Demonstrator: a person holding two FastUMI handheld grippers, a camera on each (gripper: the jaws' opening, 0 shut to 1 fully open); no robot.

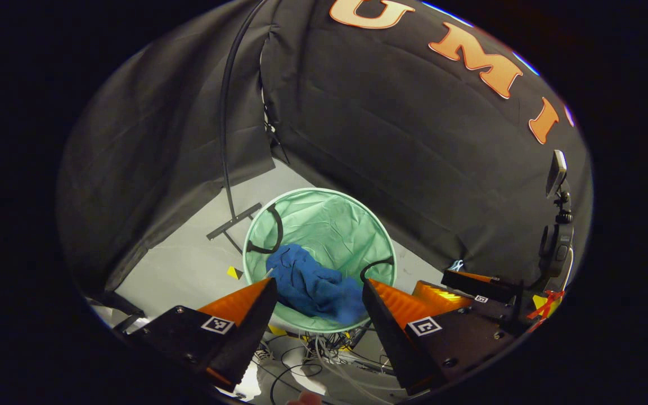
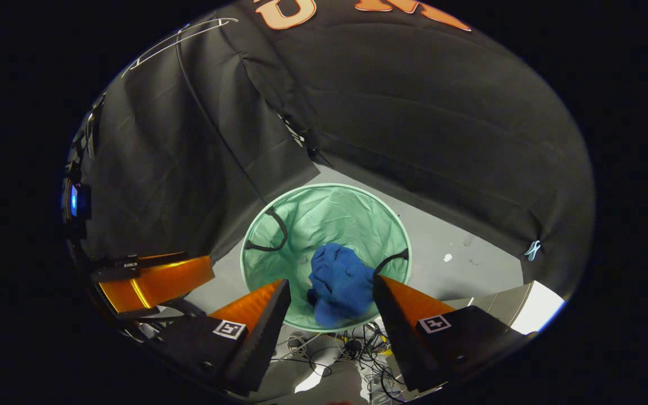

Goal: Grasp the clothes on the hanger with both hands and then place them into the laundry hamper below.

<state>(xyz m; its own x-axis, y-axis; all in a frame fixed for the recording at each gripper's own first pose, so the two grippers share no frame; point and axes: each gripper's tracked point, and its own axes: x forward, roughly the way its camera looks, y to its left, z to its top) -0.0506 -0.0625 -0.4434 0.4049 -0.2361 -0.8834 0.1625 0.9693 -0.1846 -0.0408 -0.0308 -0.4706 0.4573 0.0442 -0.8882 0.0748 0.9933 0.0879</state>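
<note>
A blue garment point(image 1: 310, 284) lies crumpled inside the round mint-green laundry hamper point(image 1: 324, 216), toward its near rim. The right gripper view shows the same garment point(image 2: 340, 284) in the hamper point(image 2: 324, 214). My left gripper point(image 1: 318, 295) hangs open above the hamper's near edge, its orange fingers apart with nothing between them. My right gripper point(image 2: 331, 292) is open too, held above the same rim with empty fingers. The right gripper's orange finger point(image 1: 442, 295) appears at the right of the left gripper view; the left gripper's finger point(image 2: 155, 284) appears at the left of the right gripper view.
The hamper stands on a pale grey floor point(image 1: 189, 264) in a corner of black cloth walls. A black rack pole point(image 1: 225, 140) with a foot bar rises left of the hamper. Loose cables point(image 2: 352, 346) lie on the floor near its front. A mounted device point(image 1: 557, 225) stands at right.
</note>
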